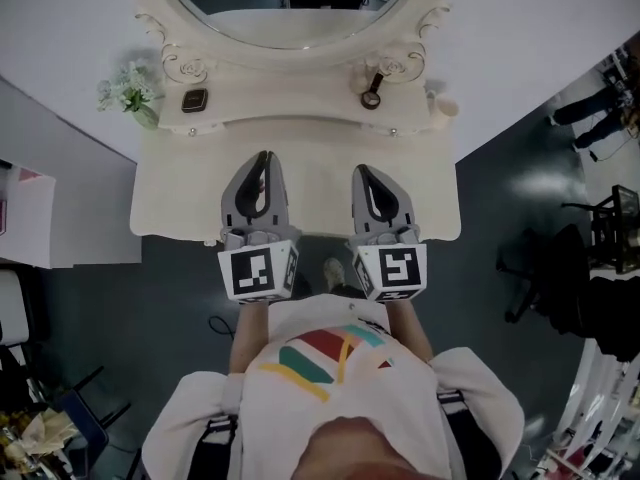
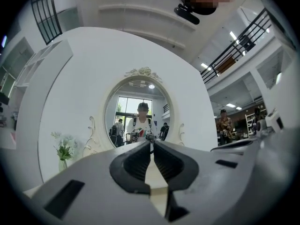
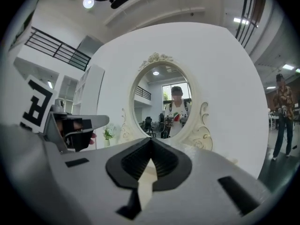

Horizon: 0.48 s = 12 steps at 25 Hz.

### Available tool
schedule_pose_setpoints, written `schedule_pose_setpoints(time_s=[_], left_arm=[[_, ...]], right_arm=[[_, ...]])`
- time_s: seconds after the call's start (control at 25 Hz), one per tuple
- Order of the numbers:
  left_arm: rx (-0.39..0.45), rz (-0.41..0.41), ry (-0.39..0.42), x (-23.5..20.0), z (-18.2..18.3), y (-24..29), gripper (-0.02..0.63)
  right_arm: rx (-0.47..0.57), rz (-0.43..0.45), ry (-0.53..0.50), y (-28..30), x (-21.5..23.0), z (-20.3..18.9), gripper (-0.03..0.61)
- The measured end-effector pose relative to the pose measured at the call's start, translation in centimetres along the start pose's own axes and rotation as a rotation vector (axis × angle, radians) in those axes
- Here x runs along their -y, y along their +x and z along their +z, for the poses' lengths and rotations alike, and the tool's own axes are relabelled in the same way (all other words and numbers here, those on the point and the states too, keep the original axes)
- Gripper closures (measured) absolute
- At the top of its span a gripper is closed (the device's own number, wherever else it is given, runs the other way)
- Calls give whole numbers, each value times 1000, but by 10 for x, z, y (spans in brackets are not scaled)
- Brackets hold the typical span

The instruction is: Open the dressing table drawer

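Left tongs (image 1: 265, 155), right tongs (image 1: 360, 168): both pressed together, empty, over worktop (image 1: 160, 203). Risk: shut tips cannot catch drawer, likely skidding off.

The dressing table top (image 1: 160, 198) lies bare, free to cross. Behind it, the raised shelf (image 1: 290, 108) carries a flower vase (image 1: 130, 93) and a small dark square thing (image 1: 194, 100) at left, and a dark ringed object (image 1: 372, 90) and a small cup (image 1: 446, 108) at right; its middle is clear, with the mirror (image 1: 300, 8) behind
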State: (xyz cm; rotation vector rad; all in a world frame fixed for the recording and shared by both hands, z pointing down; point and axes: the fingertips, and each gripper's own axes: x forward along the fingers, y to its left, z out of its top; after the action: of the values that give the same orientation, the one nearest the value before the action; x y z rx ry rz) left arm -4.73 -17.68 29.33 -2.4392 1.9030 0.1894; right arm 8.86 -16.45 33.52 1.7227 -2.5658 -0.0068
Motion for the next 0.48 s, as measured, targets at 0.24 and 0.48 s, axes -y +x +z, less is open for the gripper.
schedule_pose_setpoints(time_s=[0.24,0.48], left_arm=[[-4,26,11,-4,5,7,594],[-2,-1,37,-4,6,13,594]], right_arm=[[10,-65,20,-4,24,1,578],[23,-87,4,-4,22,3,578]])
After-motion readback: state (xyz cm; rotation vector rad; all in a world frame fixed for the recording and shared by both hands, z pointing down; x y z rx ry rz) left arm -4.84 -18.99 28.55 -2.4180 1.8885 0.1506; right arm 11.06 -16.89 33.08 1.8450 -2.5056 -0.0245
